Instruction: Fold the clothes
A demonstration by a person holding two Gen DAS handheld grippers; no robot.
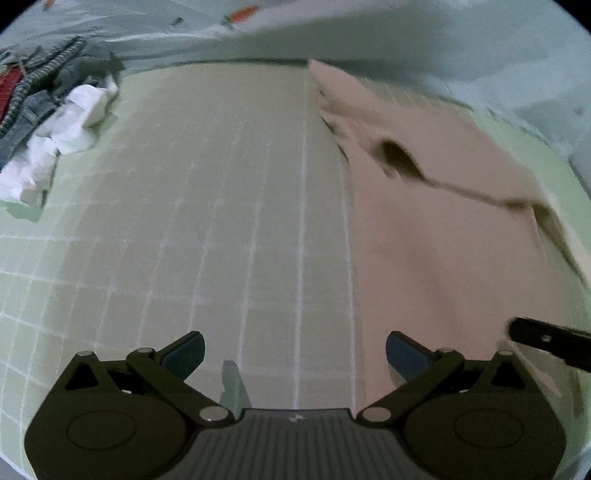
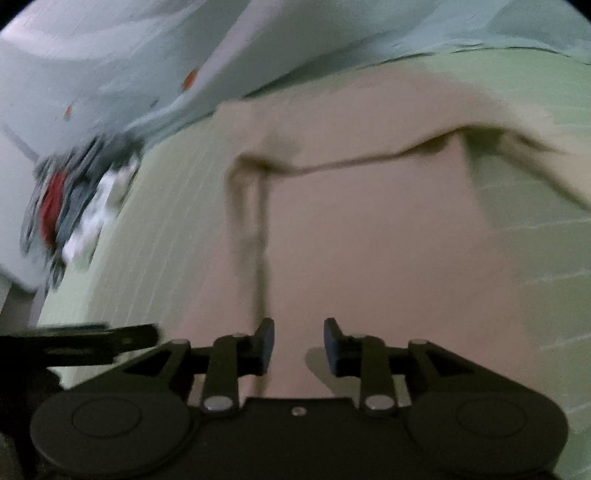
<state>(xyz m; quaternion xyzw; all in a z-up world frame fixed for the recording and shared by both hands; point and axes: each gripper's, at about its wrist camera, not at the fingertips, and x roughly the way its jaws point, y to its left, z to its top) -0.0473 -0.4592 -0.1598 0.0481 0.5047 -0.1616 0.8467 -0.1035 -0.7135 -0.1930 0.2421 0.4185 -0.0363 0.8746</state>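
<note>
Pink garment point(image 2: 369, 229): spread flat on the green gridded mat, partly folded; a layer is seen doubled over along a dark crease running across it, and another fold line runs lengthwise toward the right gripper. In the left wrist view it point(image 1: 443, 236) is seen covering the mat's right side, reaching up to the far edge.

Garment's far portion: a raised, rumpled fold with a shadowed pocket is seen near the far right corner of the mat; details are blurred.

Right gripper point(image 2: 299, 347): held low over the near part of the pink garment, pointed down at it. Jaws are parted narrowly, with only cloth seen below the gap; no fabric is pinched between the pads.

Left gripper point(image 1: 294, 354): held over the bare middle of the mat, just beside the garment's left edge. Jaws are spread wide, with nothing between them.

Cutting mat point(image 1: 207, 206): pale green with white grid lines; it carries the garment and the clothes pile.

Clothes pile point(image 1: 48, 122): heaped at the mat's far left corner, well apart from the pink garment; white cloth, denim, a striped knit and something red are made out.

Bedsheet point(image 1: 406, 33): pale blue with small orange marks, seen beyond the mat's far edge.
</note>
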